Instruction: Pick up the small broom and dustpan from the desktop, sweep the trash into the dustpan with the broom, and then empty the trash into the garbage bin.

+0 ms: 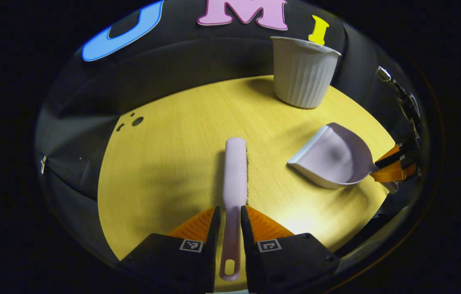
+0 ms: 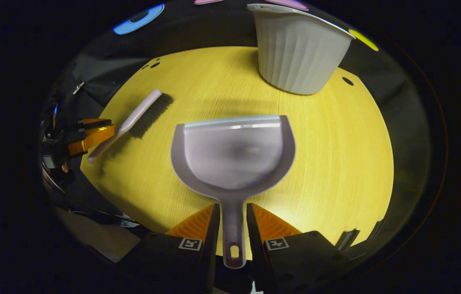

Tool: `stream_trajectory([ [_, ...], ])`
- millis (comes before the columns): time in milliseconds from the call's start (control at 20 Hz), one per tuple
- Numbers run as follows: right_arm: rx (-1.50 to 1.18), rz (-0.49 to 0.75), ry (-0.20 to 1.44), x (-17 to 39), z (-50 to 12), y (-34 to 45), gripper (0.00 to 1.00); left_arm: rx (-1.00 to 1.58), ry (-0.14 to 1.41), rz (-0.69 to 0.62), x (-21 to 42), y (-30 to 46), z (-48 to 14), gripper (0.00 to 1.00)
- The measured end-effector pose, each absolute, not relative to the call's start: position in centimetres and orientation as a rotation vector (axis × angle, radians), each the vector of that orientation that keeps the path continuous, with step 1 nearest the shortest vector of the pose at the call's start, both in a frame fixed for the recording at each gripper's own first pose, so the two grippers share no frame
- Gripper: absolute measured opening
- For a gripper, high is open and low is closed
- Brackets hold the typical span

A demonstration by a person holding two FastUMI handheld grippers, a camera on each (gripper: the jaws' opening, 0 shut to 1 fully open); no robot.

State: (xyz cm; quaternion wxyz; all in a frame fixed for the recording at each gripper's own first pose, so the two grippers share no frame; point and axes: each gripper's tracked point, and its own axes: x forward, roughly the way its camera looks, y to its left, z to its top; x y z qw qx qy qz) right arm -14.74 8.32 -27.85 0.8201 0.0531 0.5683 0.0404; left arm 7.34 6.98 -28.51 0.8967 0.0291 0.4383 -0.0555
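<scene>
1. Both fingers of the left gripper (image 1: 229,222) are pressed against the slim handle of the pale pink broom (image 1: 234,171), which is pointed out over the yellow wood-grain desktop (image 1: 165,163).
2. Clamped likewise in the right gripper (image 2: 232,218) is the smooth lilac dustpan (image 2: 234,155), by its handle.
3. A ribbed white garbage bin (image 2: 300,53) is seen standing at the desktop's far edge.

Bin (image 2: 300,53) behind dustpan (image 2: 234,153) on table (image 2: 349,163)
</scene>
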Motion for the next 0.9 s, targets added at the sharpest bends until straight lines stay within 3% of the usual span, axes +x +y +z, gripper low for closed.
stream_trajectory([
  [550,0.11,0.159,0.825,-9.9,-18.8,9.1,0.41,-0.018,0.635,-0.025,8.6,6.1,-19.7,0.34],
  [900,0.13,0.162,0.622,-7.0,-14.4,7.3,0.4,-0.056,0.575,0.006,9.1,2.2,-16.8,0.33],
])
